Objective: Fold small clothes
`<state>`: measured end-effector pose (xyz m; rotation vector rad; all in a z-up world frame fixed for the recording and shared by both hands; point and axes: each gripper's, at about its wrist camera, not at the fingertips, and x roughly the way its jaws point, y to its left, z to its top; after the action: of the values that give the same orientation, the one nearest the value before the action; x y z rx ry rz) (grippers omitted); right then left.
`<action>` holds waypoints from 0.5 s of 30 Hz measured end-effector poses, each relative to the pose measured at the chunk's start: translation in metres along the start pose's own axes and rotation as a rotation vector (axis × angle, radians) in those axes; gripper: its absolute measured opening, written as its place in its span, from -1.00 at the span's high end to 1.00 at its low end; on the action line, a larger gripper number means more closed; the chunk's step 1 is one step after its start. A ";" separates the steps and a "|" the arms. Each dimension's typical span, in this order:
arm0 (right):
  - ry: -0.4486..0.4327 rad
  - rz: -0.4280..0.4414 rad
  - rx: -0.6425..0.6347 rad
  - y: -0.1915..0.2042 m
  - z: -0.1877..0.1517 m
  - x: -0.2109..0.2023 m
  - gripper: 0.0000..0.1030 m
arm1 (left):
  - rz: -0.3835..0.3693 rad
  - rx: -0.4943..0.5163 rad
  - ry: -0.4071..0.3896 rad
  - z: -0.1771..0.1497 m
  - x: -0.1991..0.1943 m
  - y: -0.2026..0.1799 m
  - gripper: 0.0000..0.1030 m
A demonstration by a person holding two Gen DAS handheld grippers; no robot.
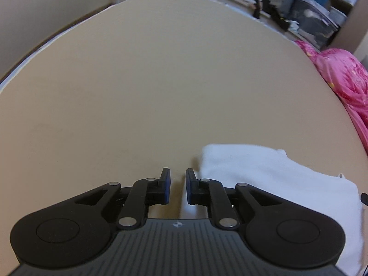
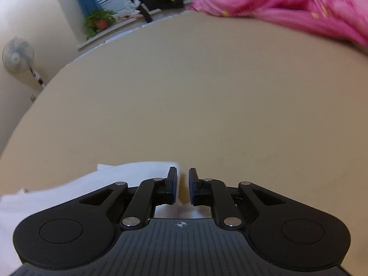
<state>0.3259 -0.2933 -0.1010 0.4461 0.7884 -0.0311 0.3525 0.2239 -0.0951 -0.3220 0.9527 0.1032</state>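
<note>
A white garment lies flat on the tan surface at the lower right of the left wrist view. My left gripper hovers just left of its corner, jaws a little apart and empty. In the right wrist view the same white garment lies at the lower left and runs under the gripper body. My right gripper is at the garment's right corner, jaws a little apart with nothing between them.
A pink blanket is heaped along the right edge of the surface, and shows at the top right of the right wrist view. Beyond the far edge are a potted plant, a fan and cluttered shelves.
</note>
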 end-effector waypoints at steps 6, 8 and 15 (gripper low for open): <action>-0.013 0.130 0.013 0.000 -0.003 -0.090 0.63 | -0.110 0.079 0.129 -0.033 -0.071 0.005 0.57; 0.046 0.160 -0.042 0.000 -0.019 -0.112 0.36 | -0.147 0.081 0.170 -0.054 -0.082 0.008 0.14; 0.269 0.116 -0.126 -0.014 -0.076 -0.124 0.27 | -0.151 0.115 0.226 -0.102 -0.083 0.015 0.16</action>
<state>0.1832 -0.2925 -0.0673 0.3801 1.0207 0.1891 0.2216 0.2107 -0.0857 -0.3024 1.1498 -0.1287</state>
